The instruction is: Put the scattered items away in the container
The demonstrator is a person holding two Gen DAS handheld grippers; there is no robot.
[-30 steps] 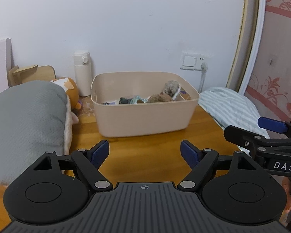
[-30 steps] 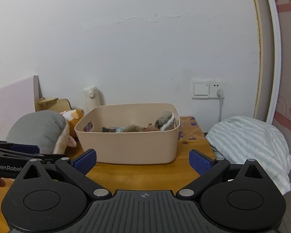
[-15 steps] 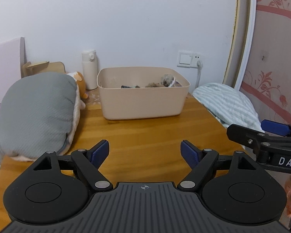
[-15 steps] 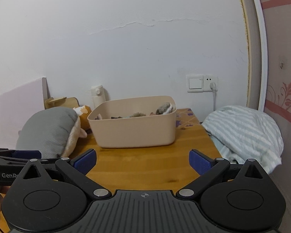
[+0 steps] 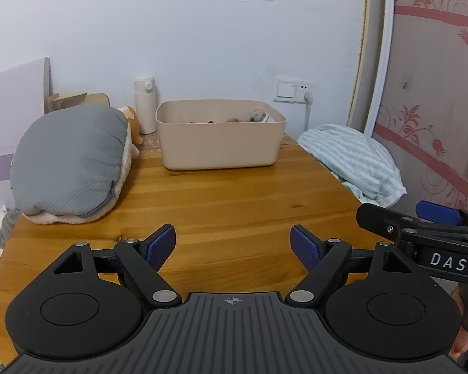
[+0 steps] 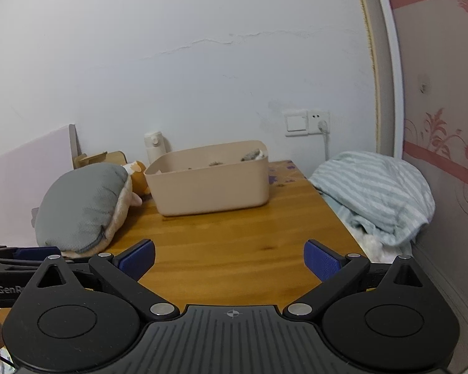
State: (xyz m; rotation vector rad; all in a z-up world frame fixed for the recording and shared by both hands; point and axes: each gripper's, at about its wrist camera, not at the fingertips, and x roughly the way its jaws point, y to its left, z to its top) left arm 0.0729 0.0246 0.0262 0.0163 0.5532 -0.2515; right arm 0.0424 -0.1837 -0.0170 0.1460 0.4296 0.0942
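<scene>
Left wrist: container (image 5: 220, 143) far beyond empty claw (image 5: 233, 246)

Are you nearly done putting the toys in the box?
Nearly, it seems. Small fuzzy items already lie inside the beige plastic bin. Both tongs, left and right, are open and hold nothing. No loose items show on the wooden table.

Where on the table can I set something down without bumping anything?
Bare wood runs from the beige bin forward to both open grippers, bordered by the grey cushion on the left and the striped cloth on the right. It is crowded behind the cushion: plush toy, white bottle.
</scene>
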